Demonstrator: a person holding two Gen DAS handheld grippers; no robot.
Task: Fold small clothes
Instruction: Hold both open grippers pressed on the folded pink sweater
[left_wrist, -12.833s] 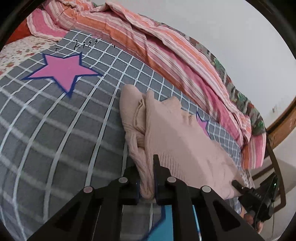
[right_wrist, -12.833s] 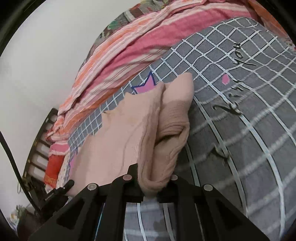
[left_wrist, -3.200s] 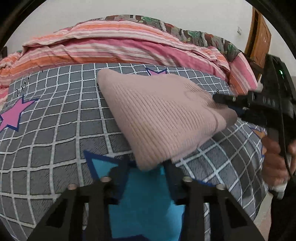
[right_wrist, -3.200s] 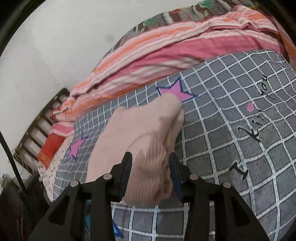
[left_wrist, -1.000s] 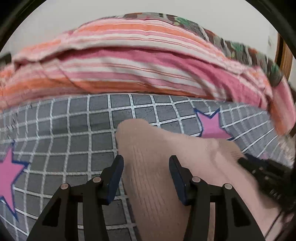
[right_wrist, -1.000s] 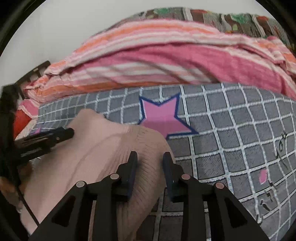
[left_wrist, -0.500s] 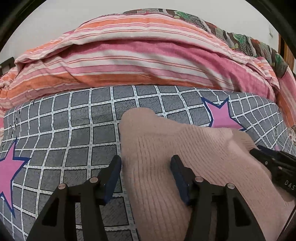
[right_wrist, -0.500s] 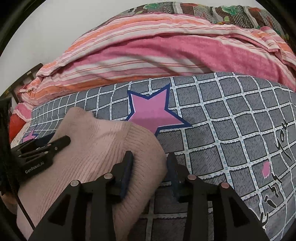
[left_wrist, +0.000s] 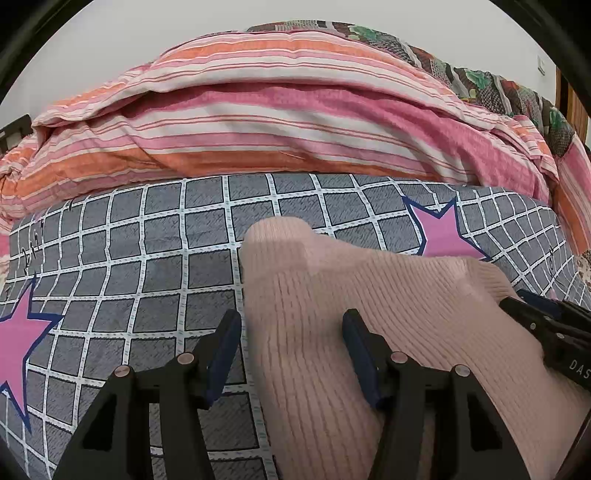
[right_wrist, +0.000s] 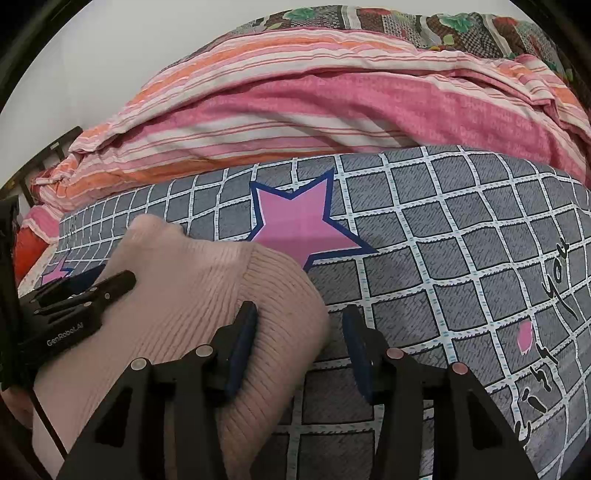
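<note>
We are finishing: the pink sweater (left_wrist: 332, 332) is lying folded beside the pink star (right_wrist: 299, 225), both claws, left gripper (left_wrist: 291, 350) and right gripper (right_wrist: 299, 343), released around its edges.

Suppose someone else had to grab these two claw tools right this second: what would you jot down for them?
Left claw: open, straddling the left edge of the pink knit garment, not clamping it.
Right claw: open, astride the garment's right corner, not gripping.
The garment lies as a compact bundle on the grey checked bedspread, beside a pink star print; a striped quilt is heaped behind.
Done: it looks folded and set down.
Left: probably pull both claws back; smooth it if needed.
</note>
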